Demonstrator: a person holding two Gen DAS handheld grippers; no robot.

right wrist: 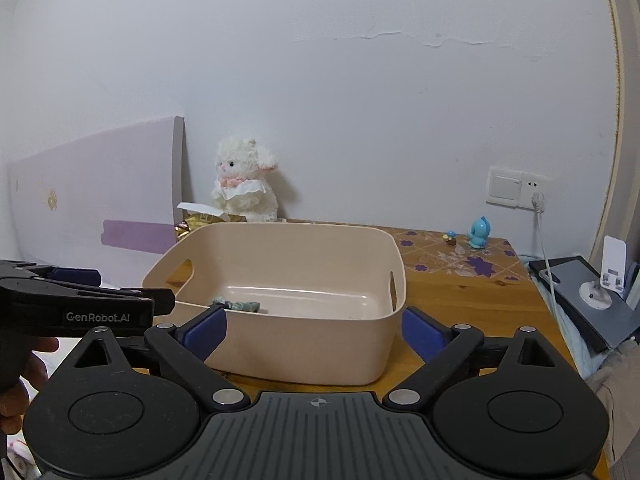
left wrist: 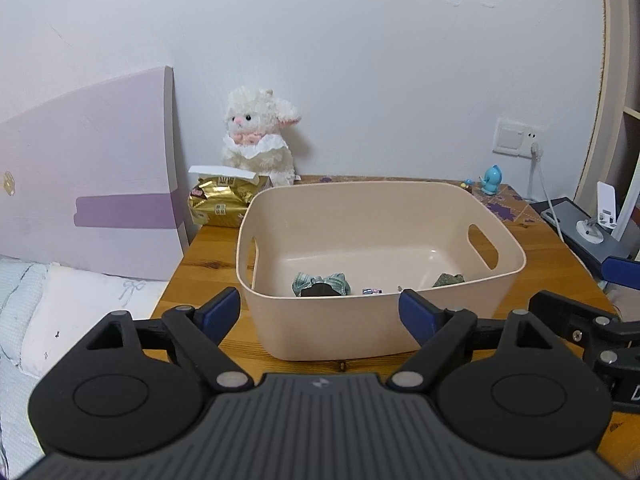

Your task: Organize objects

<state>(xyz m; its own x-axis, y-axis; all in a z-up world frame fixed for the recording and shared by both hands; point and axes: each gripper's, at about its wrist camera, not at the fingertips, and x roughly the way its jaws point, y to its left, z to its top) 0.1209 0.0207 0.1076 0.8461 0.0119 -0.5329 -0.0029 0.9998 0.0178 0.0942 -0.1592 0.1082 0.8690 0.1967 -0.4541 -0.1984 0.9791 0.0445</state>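
Both grippers, left [left wrist: 320, 312] and right [right wrist: 314, 330], hover with jaws wide and empty before the beige bin [left wrist: 380, 320] at twelve o'clock on the table [left wrist: 200, 264]; small cloth pieces [left wrist: 320, 285] already lie inside, presumably sorted.

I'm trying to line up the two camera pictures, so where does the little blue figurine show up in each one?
Left wrist view: the blue figurine stands at the far right of the table, behind the beige bin's right rear corner, below the wall socket.
Right wrist view: the blue figurine stands right of centre on the patterned mat, beyond the bin's right end.
Shared landmark: the white plush lamb against the wall.
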